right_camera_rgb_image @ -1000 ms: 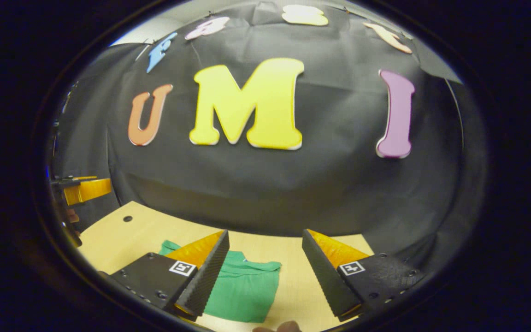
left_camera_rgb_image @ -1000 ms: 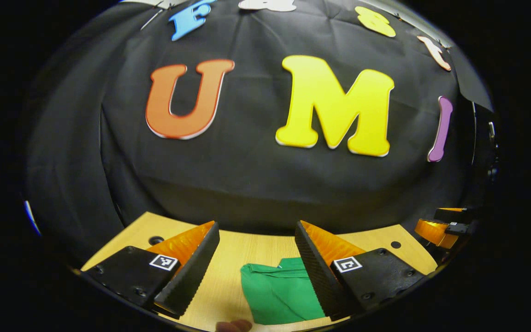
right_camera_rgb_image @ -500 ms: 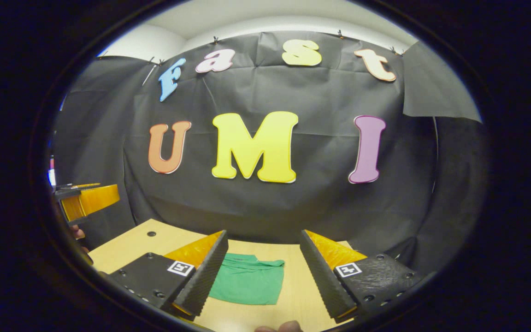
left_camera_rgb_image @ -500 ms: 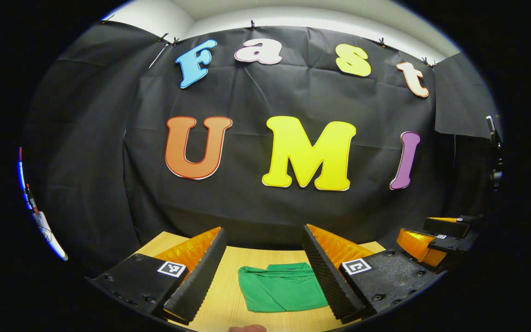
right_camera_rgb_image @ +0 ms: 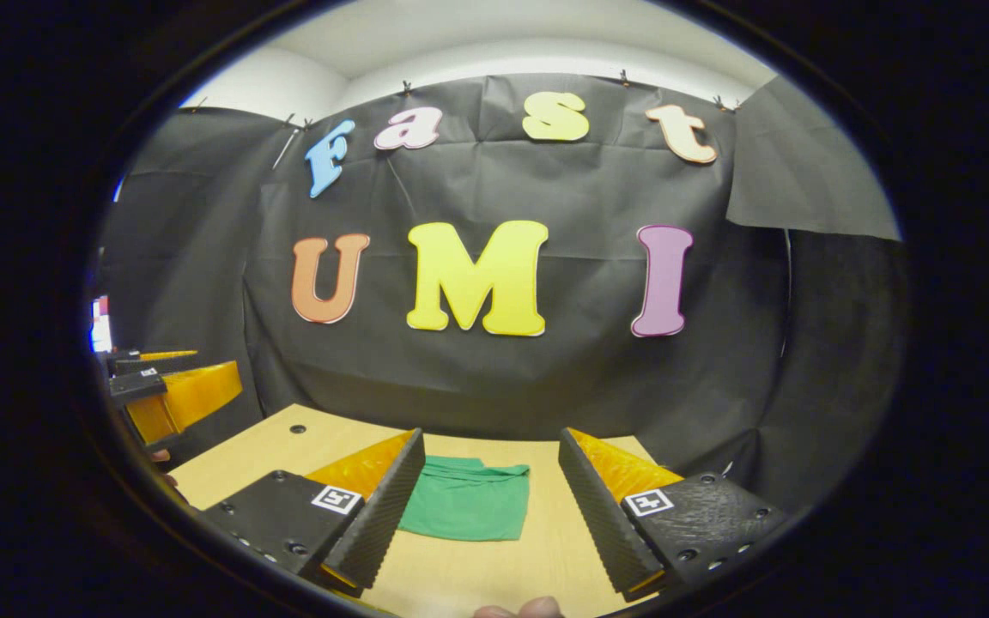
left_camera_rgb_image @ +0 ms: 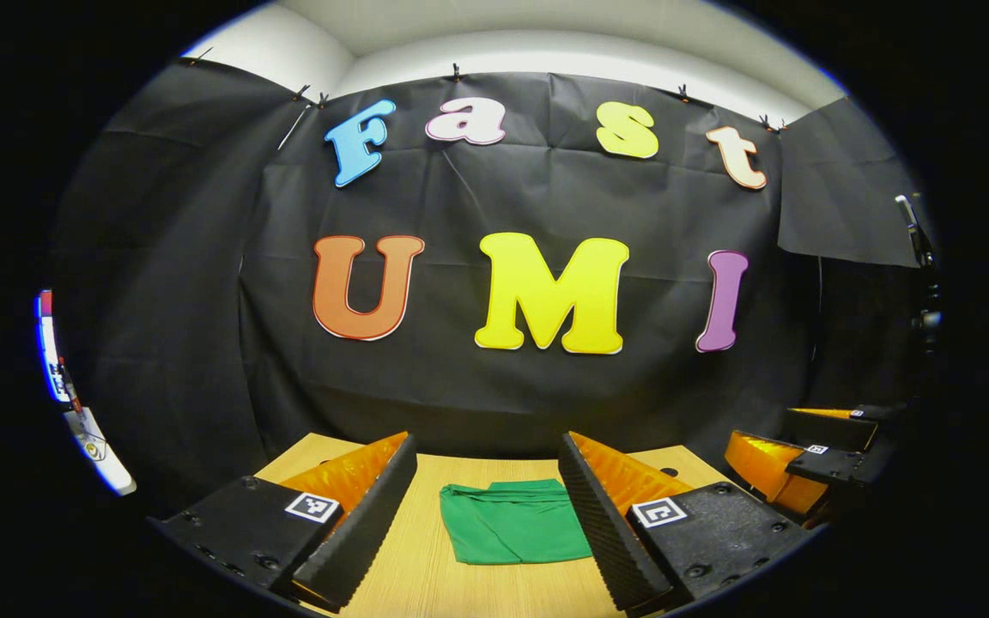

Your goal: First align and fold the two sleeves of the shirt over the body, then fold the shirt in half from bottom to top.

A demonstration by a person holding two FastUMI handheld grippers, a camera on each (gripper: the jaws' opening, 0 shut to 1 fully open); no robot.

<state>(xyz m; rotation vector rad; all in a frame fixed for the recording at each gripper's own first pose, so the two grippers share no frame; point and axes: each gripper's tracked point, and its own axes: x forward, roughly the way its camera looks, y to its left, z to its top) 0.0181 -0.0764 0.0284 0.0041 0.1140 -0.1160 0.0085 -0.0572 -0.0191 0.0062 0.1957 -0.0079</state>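
Black cloth hangs behind your wooden table (left_camera_rgb_image: 426,584), and on this table the green shirt (left_camera_rgb_image: 513,532) lies already folded into a small, nearly square packet. In the left gripper view you see it between your two fingers, a little toward 1 o'clock from the centre of the gap, flat on the wood and touched by nothing. Your left gripper (left_camera_rgb_image: 486,536) is released: its jaws stand wide apart and hold nothing, above the table and short of the shirt. At 3 o'clock in this view your other gripper shows at the edge.

In the right gripper view the shirt (right_camera_rgb_image: 467,508) lies toward 11 o'clock from the gap, its left part hidden behind your left finger. Your right gripper (right_camera_rgb_image: 488,515) is also released, its jaws spread wide and empty. At 9 o'clock the left gripper (right_camera_rgb_image: 172,390) shows, with what is perhaps a fingertip just under it; the edge is too dark to be sure. At 6 o'clock a part of your hand (right_camera_rgb_image: 518,610) peeks in.
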